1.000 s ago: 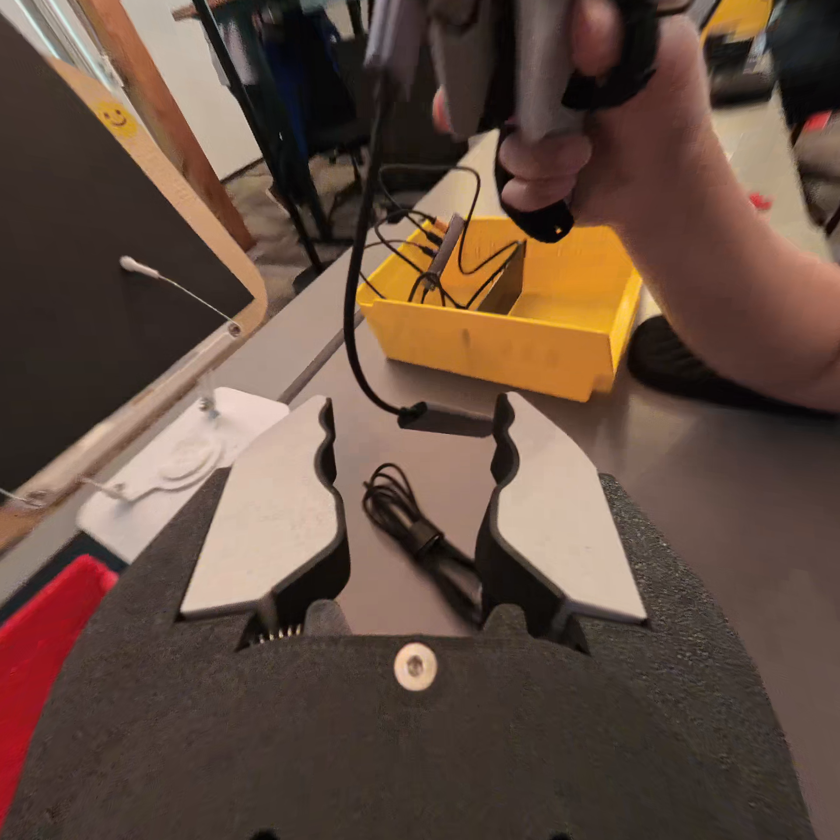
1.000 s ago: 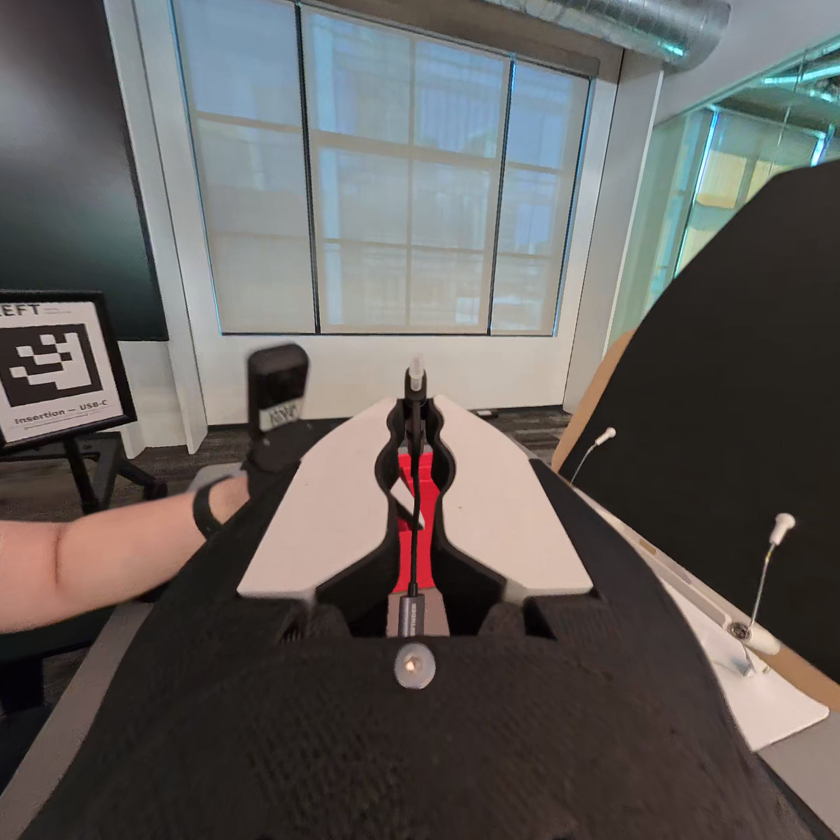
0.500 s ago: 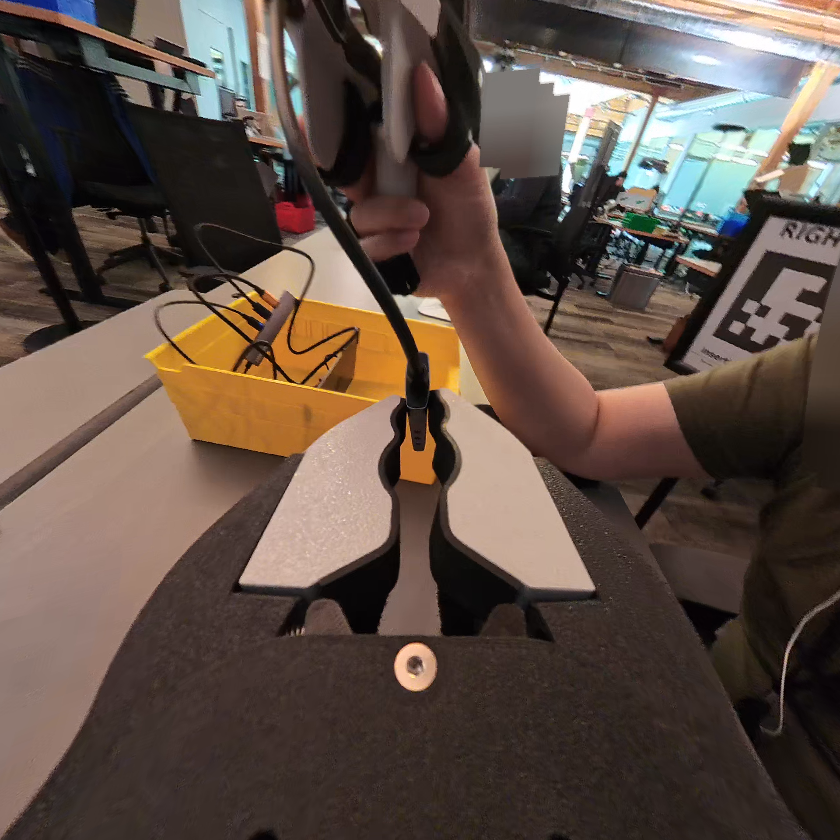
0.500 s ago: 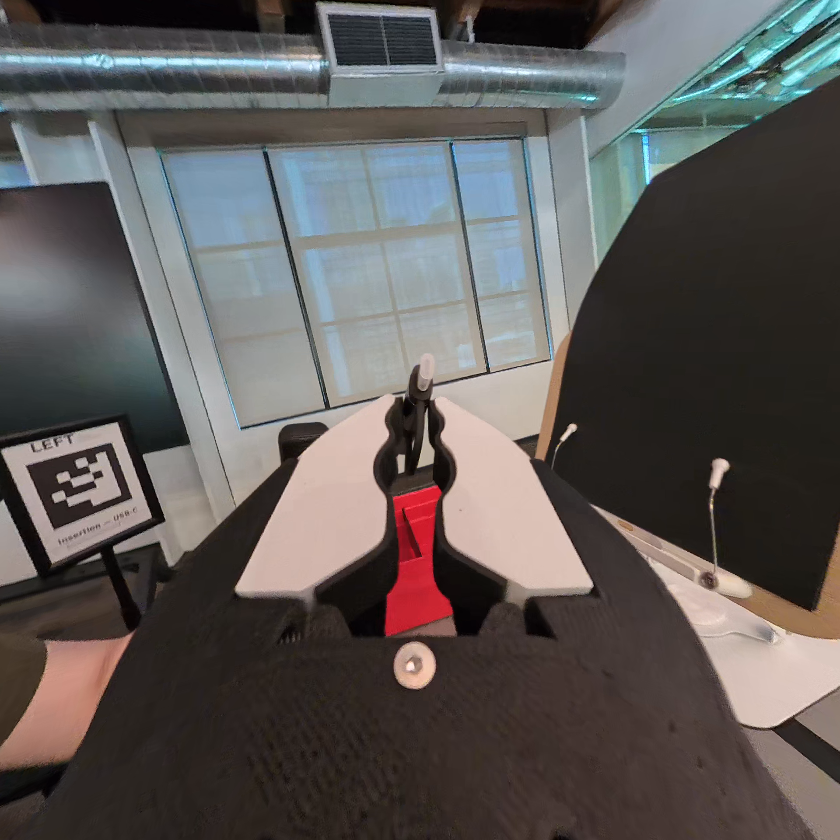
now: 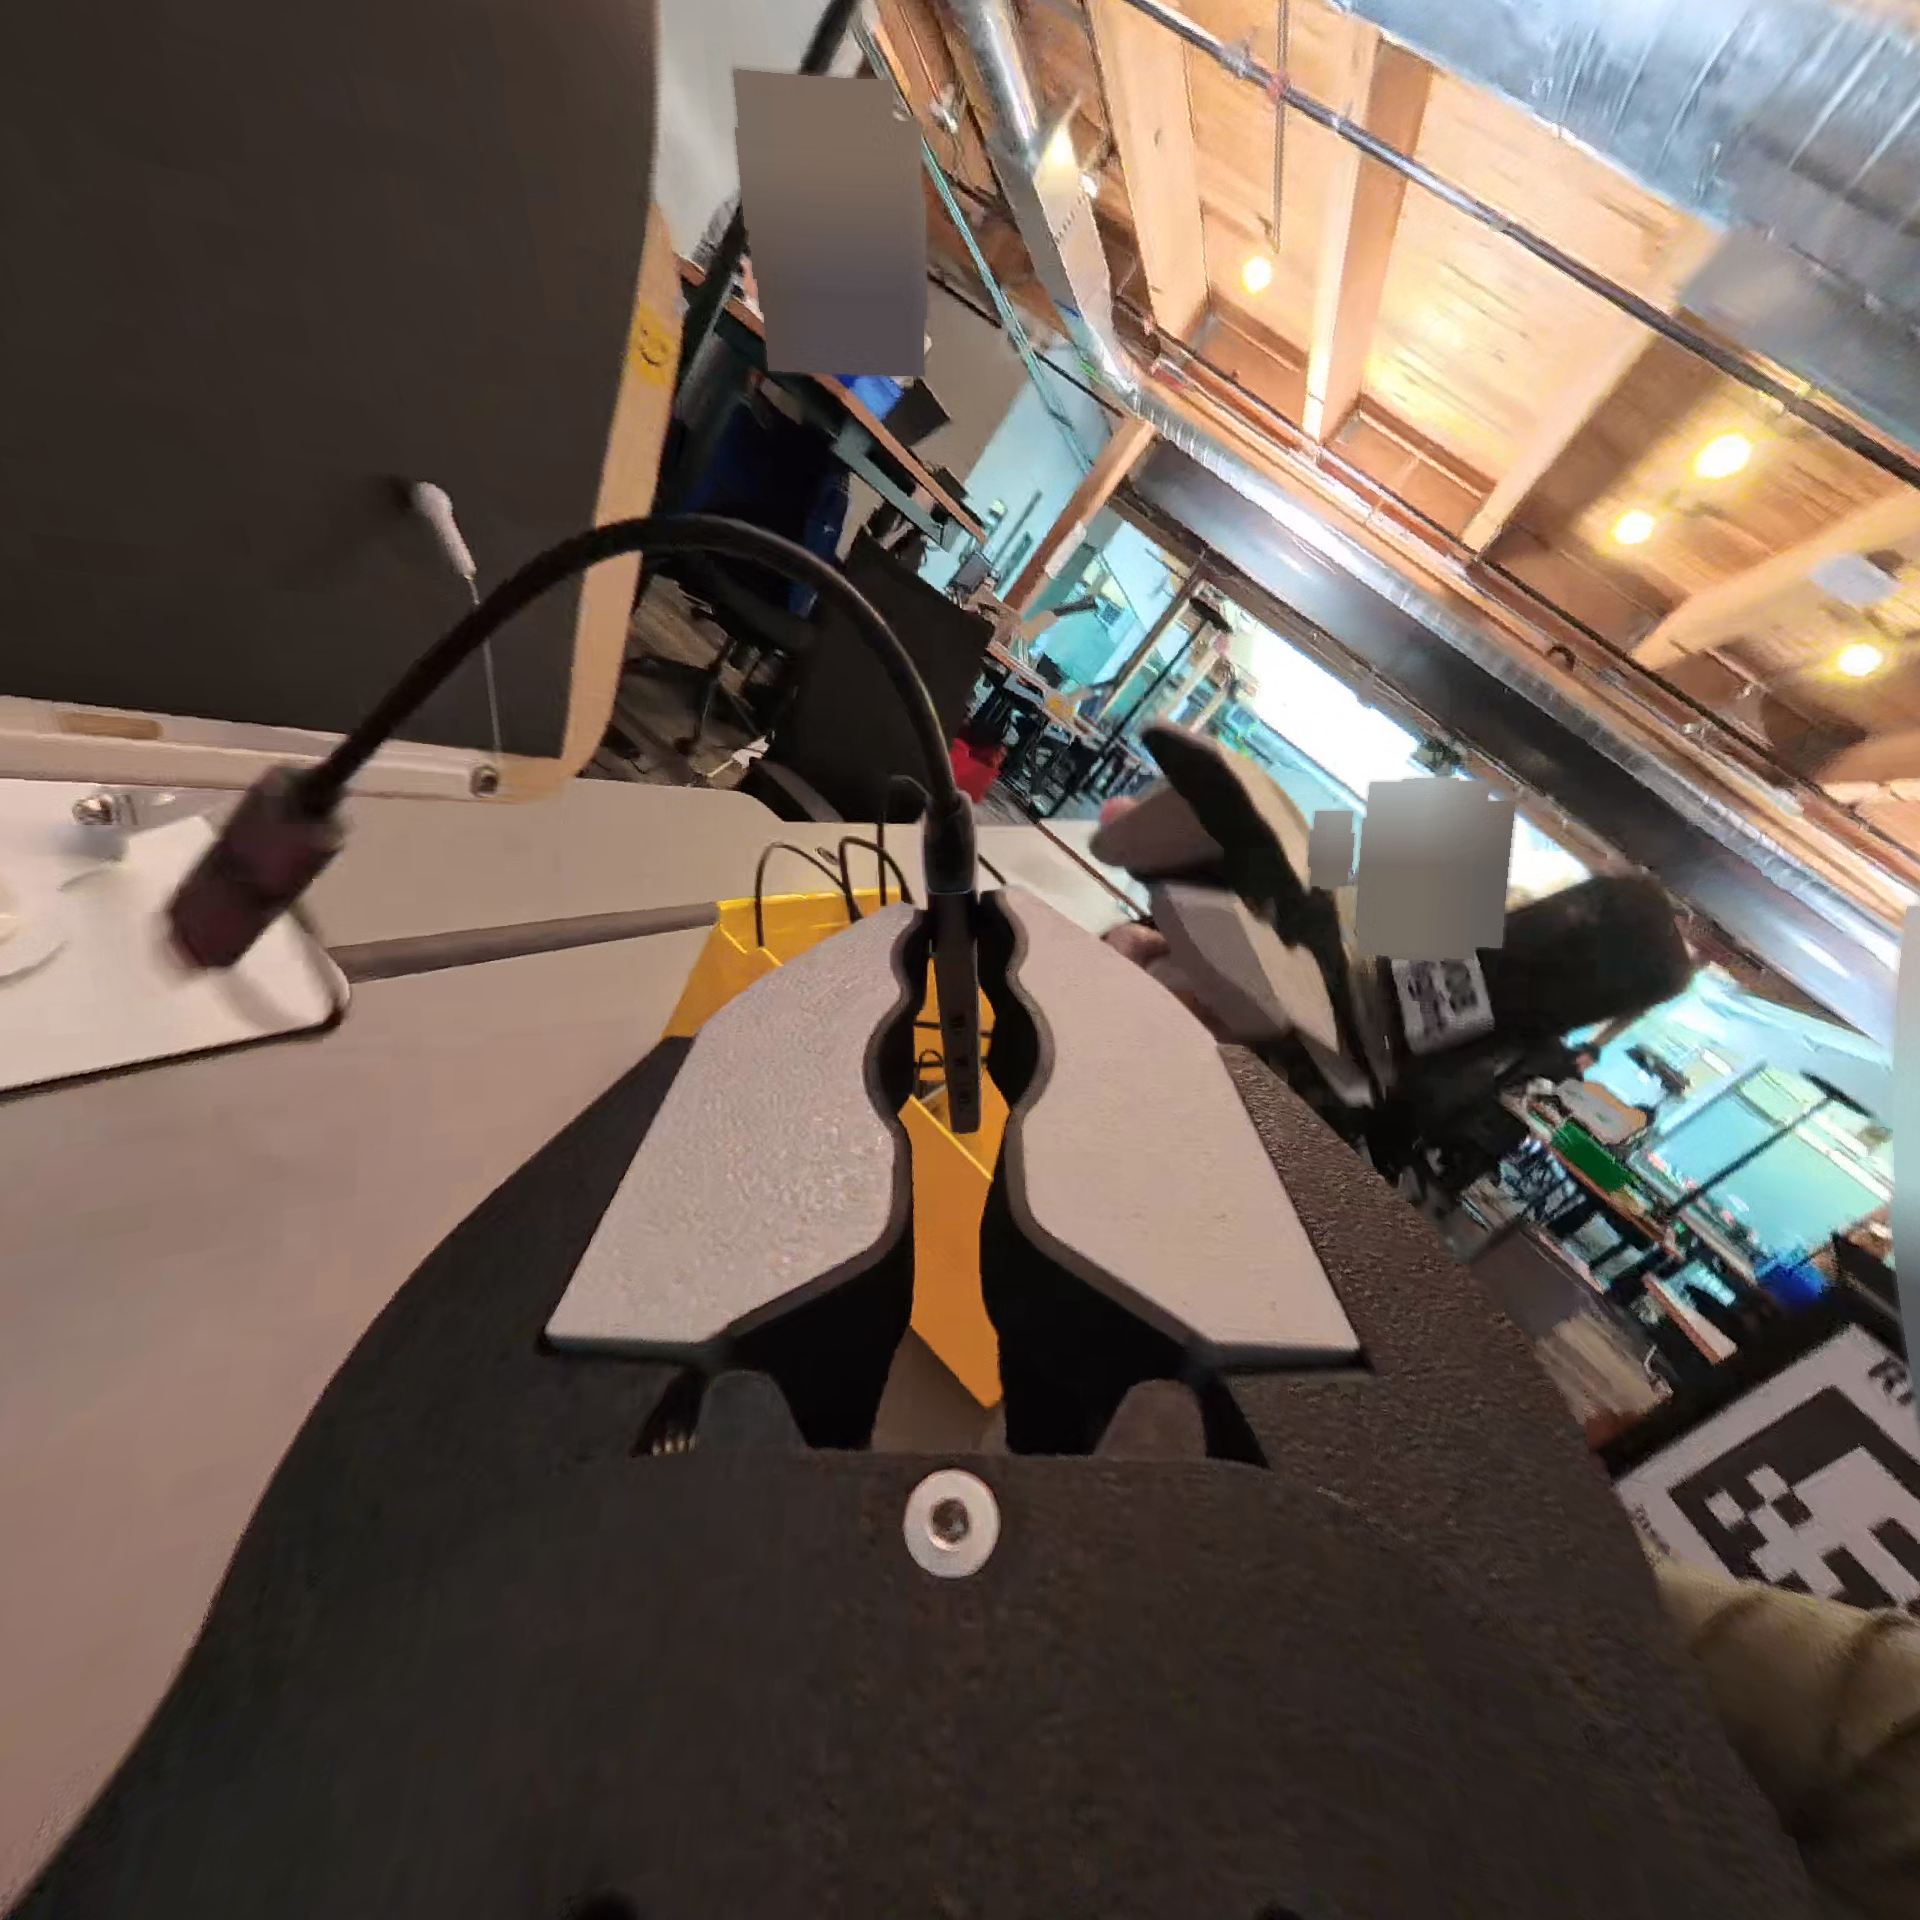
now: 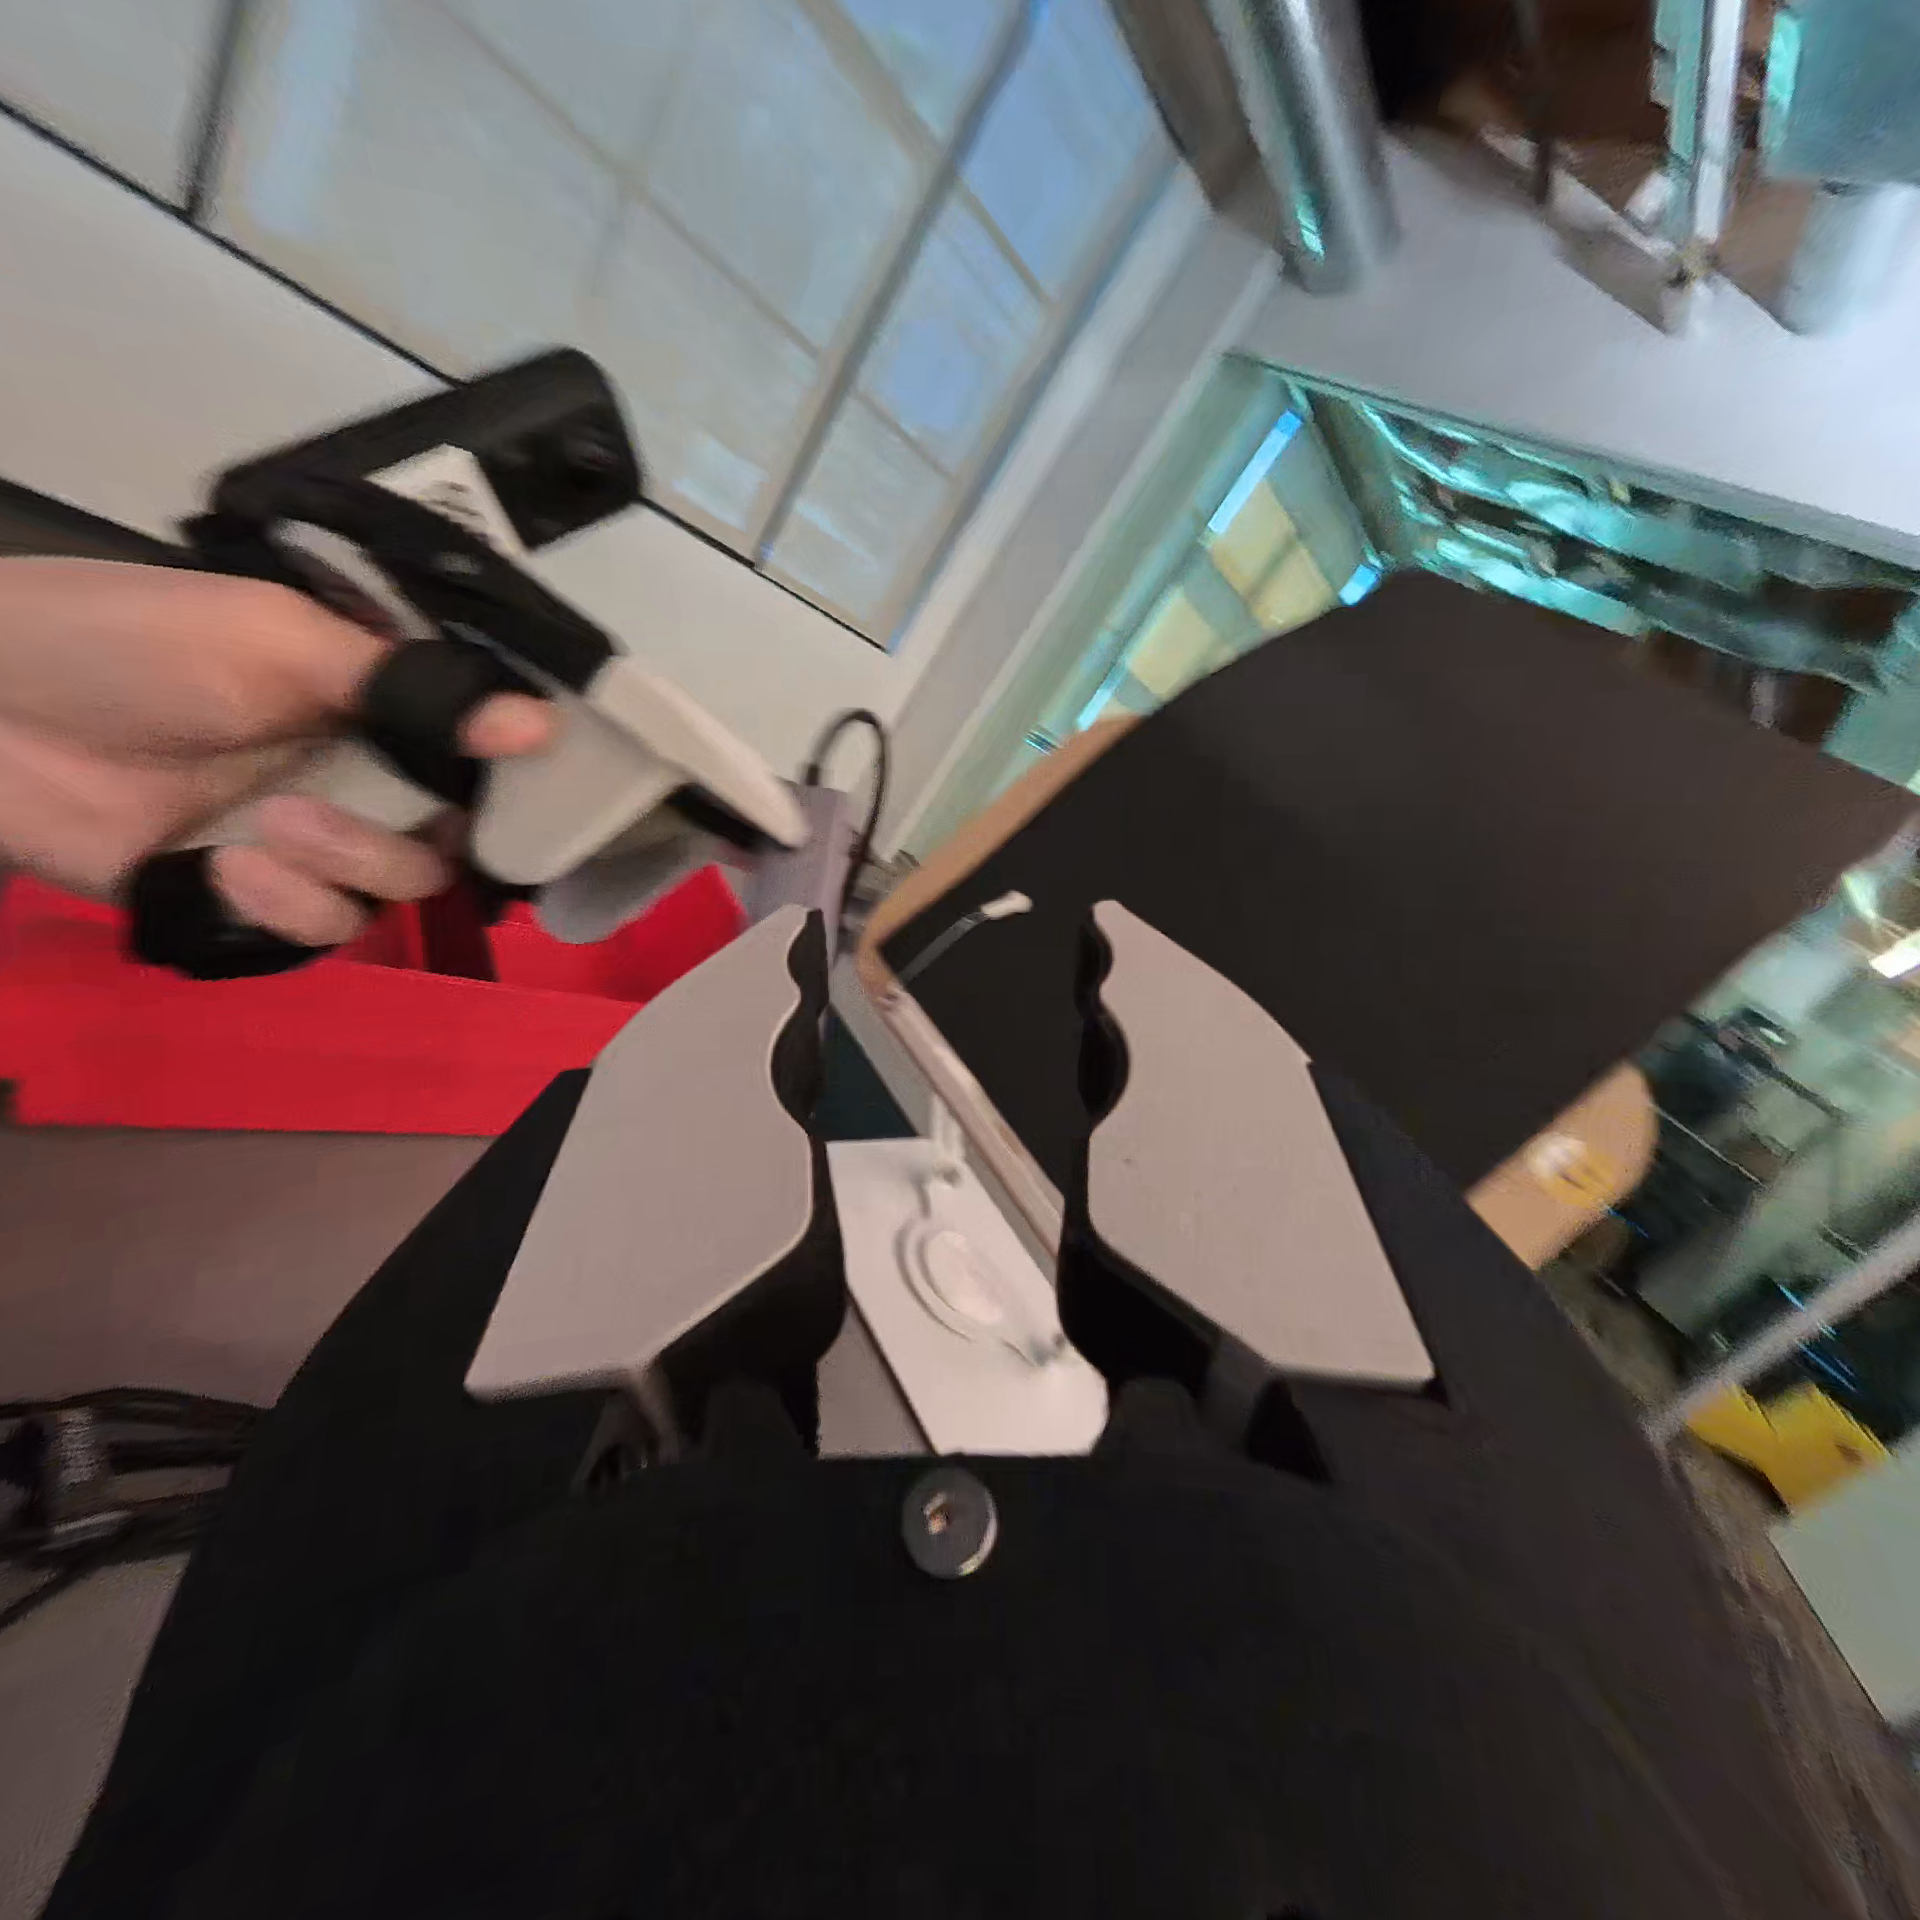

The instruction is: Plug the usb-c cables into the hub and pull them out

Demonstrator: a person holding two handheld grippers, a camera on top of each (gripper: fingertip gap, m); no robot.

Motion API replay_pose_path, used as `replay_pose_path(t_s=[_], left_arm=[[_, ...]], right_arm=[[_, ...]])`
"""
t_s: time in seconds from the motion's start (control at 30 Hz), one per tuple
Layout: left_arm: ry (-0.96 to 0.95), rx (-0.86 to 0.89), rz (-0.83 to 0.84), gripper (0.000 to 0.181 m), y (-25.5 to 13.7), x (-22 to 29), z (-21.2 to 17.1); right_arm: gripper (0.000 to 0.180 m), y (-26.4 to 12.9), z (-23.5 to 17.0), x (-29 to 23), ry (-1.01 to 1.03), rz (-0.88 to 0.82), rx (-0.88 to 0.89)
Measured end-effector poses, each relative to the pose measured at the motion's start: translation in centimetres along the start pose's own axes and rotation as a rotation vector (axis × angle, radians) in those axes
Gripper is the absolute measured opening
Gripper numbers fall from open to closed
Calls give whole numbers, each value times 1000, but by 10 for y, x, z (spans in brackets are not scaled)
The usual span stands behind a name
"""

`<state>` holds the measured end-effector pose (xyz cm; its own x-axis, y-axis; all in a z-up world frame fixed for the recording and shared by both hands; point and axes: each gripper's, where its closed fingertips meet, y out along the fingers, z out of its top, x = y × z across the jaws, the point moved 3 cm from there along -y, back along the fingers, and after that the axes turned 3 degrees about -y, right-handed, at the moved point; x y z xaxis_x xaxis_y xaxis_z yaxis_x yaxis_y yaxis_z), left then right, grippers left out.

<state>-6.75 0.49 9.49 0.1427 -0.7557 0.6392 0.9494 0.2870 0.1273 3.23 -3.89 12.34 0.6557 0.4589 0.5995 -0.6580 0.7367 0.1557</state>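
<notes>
Half a second ago the right gripper (image 6: pixel 951 971) was pinched on a thin cable with its white tip up; now its fingers stand apart with nothing between them, and both cameras have rolled sharply. From the left wrist view, the left gripper (image 5: pixel 954 935) is clamped on the hub (image 5: pixel 958 1023), a slim dark bar held on end between the tips, its short black lead (image 5: pixel 665 545) arching up and over to a blurred plug (image 5: pixel 249 883) that swings free above the grey table (image 5: pixel 208 1247); the yellow bin (image 5: pixel 727 940) of cables sits just behind the fingers. From the right wrist view, a hand (image 6: pixel 187 748) carries the left gripper above the red bin (image 6: pixel 312 1029), the hub's grey end poking past it, motion-blurred. My worry: with the lead whipping about and the hub pinched only at its narrow edges, it may twist in the grip, so a cable offered to a port would meet it crooked
</notes>
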Motion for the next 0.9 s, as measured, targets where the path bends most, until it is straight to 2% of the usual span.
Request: replay_pose_path(t_s=[0.1, 0.33, 0.43, 0.5, 0.53, 0.6, 0.67, 0.73, 0.8, 0.9], left_arm=[[-103, 78, -39, 9, -11, -4, 12], [-188, 107, -100, 8, -16, -1, 16], [-190, 87, -100, 8, -9, 0, 11], [-214, 95, -116, 8, -7, 1, 10], [-218, 96, -119, 9, -7, 1, 10], [-199, 82, -120, 9, -6, 2, 9], [-161, 63, -145, 9, -6, 8, 11], [-90, 51, -196, 10, -8, 19, 13], [51, 33, -234, 10, -9, 31, 13], [316, 15, -248, 23, -12, 45, 10]], right_arm=[[47, 14, 0, -27, 29, 75, -11], [50, 30, -25, -40, 38, 52, -117], [37, 29, -24, -38, -14, 1, -100], [35, 29, -29, -37, -72, -13, -142], [27, 29, -31, -37, -83, -7, -156], [25, 29, -32, -38, -54, 9, -164], [25, 27, -27, -36, 53, 60, -145], [25, 23, -18, -34, 267, 159, -101], [24, 16, -9, -29, 479, 264, -46], [24, 7, -3, -22, 710, 402, -2]])
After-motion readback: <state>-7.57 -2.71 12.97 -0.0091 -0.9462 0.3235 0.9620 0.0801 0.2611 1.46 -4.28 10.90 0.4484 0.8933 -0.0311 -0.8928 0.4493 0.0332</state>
